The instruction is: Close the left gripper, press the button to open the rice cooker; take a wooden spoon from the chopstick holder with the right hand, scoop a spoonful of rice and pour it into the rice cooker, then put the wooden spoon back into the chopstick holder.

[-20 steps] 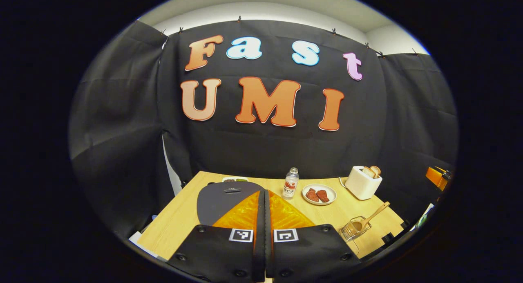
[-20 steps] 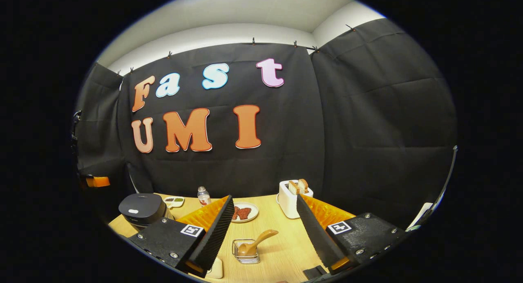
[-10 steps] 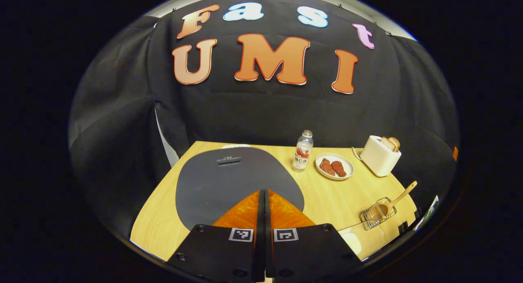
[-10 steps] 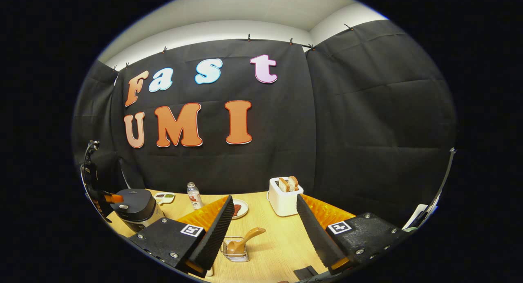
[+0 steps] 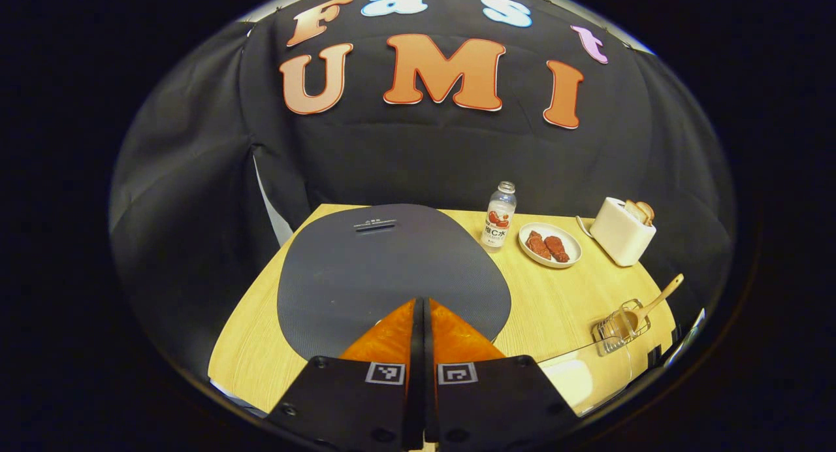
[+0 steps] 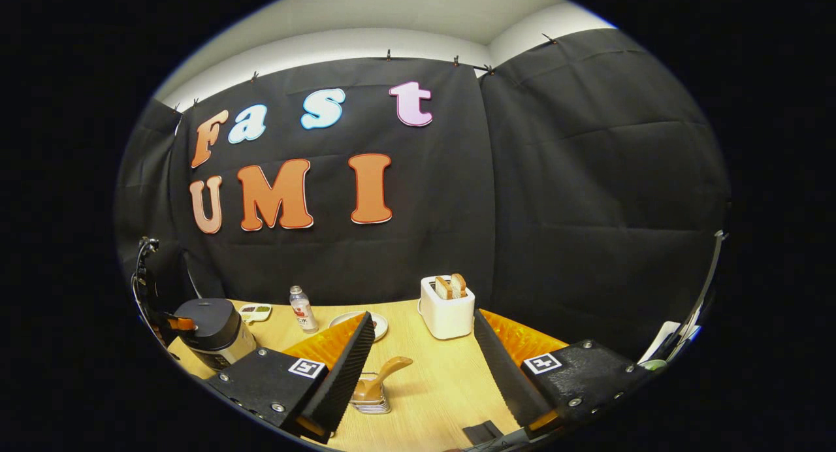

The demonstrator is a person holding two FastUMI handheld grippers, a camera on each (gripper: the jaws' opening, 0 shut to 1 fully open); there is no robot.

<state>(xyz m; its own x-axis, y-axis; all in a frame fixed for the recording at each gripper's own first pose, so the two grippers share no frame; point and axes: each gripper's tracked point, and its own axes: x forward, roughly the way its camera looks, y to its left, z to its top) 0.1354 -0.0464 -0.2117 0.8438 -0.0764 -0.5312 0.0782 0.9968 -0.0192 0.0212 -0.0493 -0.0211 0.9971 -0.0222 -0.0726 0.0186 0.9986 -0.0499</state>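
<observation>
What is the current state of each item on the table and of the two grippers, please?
rice cooker: lid shut.
left gripper: shut, empty, over the lid's front.
right gripper: open, empty.
wooden spoon: standing tilted in the chopstick holder, untouched.
bottle: upright, capped.
toaster: two slices sticking up.
plate: holds two reddish pieces.

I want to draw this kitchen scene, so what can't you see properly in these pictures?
- The rice cooker button: in the left gripper view, the shut left gripper covers the lid's near edge.
- The wooden spoon bowl and chopstick holder: partly behind a finger of the right gripper in the right gripper view.
- The small dish contents: too small to tell.
</observation>
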